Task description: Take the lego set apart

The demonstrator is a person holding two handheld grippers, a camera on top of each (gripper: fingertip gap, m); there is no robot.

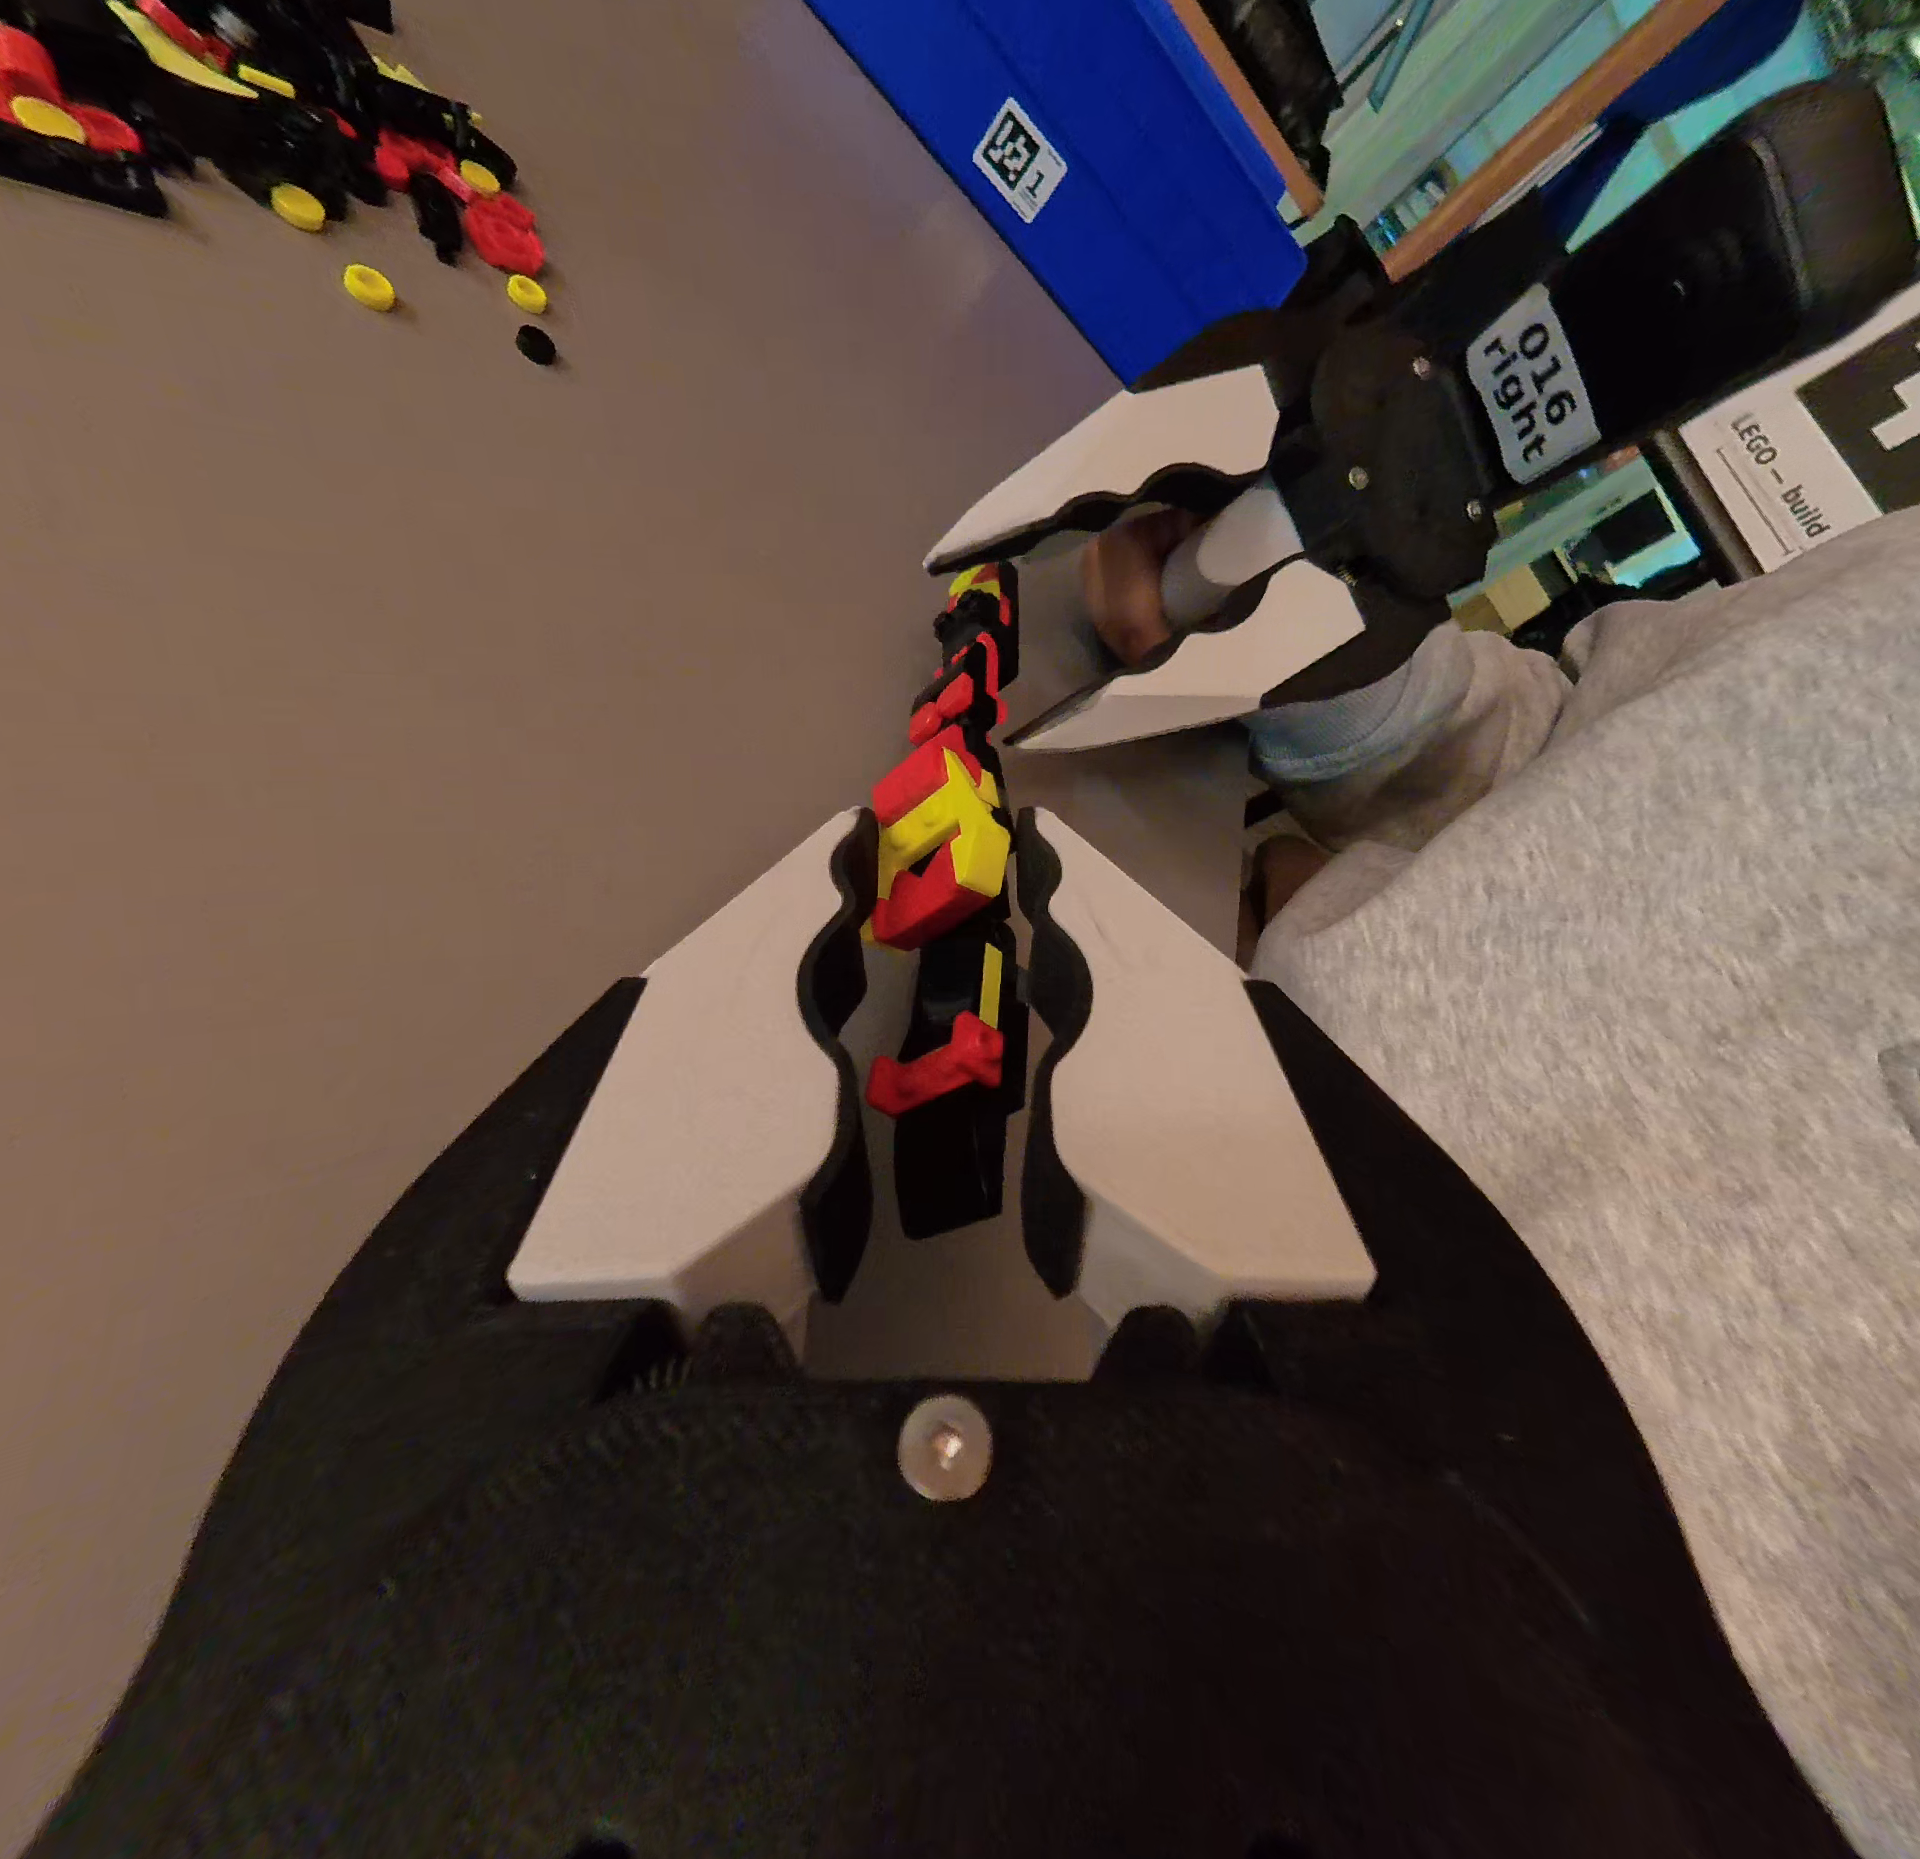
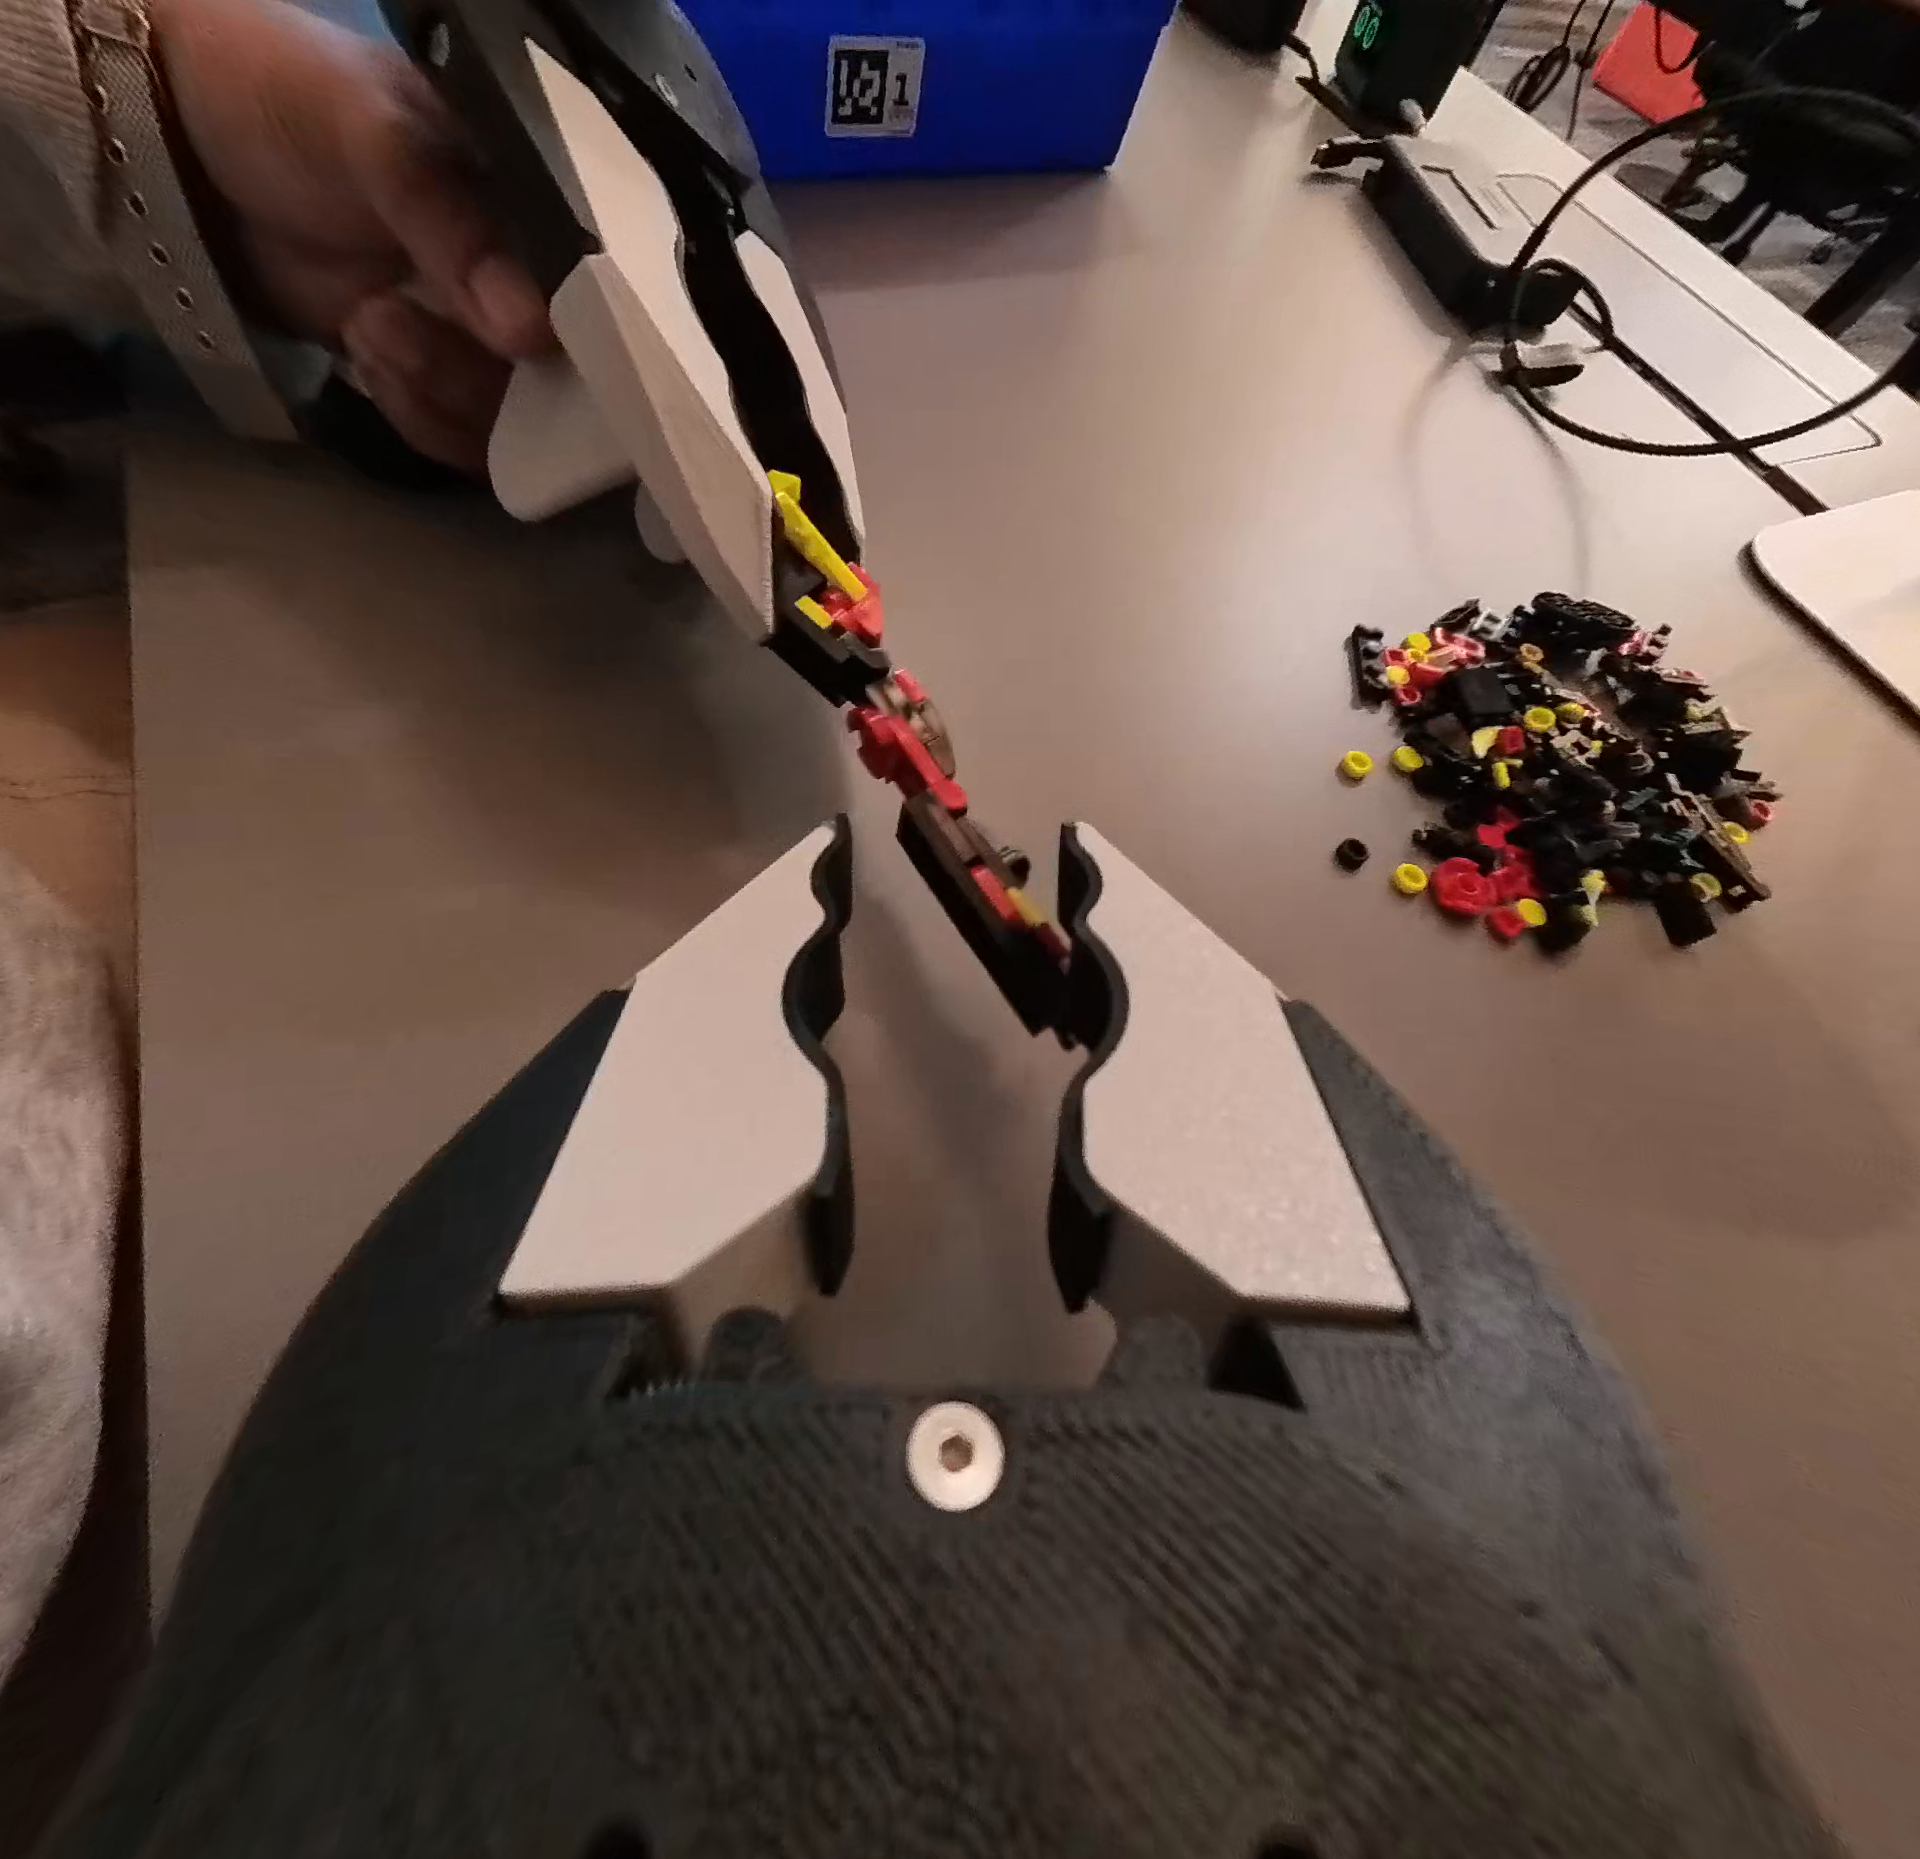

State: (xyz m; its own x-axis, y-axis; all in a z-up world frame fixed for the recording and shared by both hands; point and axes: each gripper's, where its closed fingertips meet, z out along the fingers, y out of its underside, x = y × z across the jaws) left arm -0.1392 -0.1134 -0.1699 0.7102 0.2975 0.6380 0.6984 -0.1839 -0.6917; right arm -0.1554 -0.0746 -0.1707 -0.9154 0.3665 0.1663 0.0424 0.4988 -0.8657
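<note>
Left wrist view shows the left gripper [image 1: 945, 822] clenched on one end of a long black, red and yellow lego strip [image 1: 951, 874], held up over the grey table [image 1: 416, 666]. The right gripper [image 2: 956, 843] is spread, the strip's far end resting against one finger's inner pad only. A pile of loose lego pieces [image 2: 1569, 781] lies well apart, near a blue bin [image 2: 935, 53].

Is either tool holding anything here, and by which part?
The left tool clamps one end of the long black, red and yellow lego strip. The right tool is open around the other end, not gripping.
</note>
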